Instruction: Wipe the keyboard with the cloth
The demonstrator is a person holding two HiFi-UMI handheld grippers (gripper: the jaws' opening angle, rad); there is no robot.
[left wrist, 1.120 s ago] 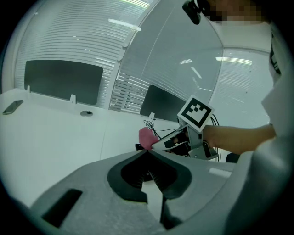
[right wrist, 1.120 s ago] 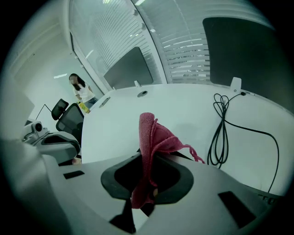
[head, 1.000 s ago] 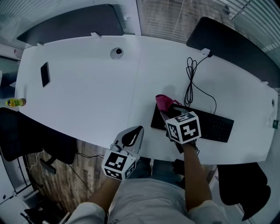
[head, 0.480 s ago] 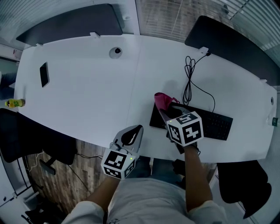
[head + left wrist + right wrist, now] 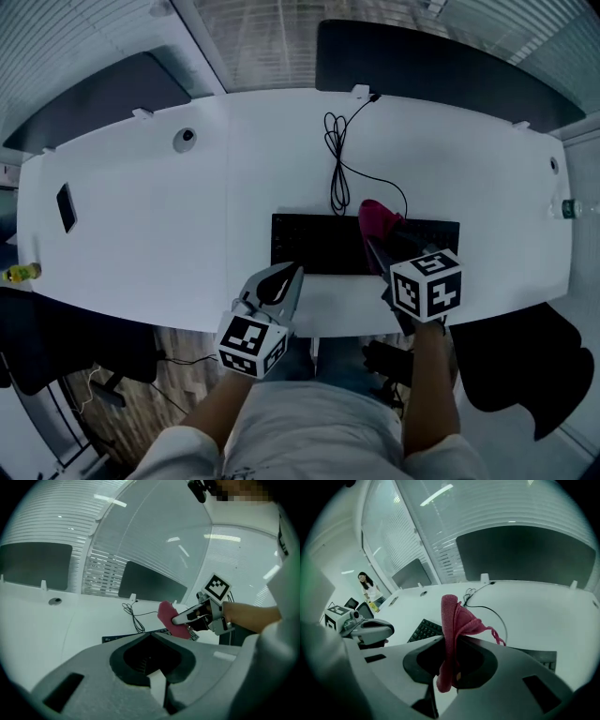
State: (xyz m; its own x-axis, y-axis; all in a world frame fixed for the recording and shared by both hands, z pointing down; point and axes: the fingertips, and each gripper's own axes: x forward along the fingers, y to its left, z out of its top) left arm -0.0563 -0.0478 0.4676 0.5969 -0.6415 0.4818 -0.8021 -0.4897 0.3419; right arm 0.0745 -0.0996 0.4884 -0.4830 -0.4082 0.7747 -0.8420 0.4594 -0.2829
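All 3 views are dim, with a cold blue-green cast. Light comes from ceiling strips (image 5: 436, 495), which show as bright streaks in both gripper views; the white desk (image 5: 141, 216) reflects it evenly. Fisheye distortion bows the desk's edges, and a black vignette rings both gripper views. Their nearest foreground is soft, while the pink cloth (image 5: 452, 620) is sharp

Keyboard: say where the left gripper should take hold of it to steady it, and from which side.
Probably its left end, from the near-left. The keyboard lies flat; that end is bare and nearest the left gripper. The cloth in the right gripper sits over its right half, and the cable leaves the far edge.
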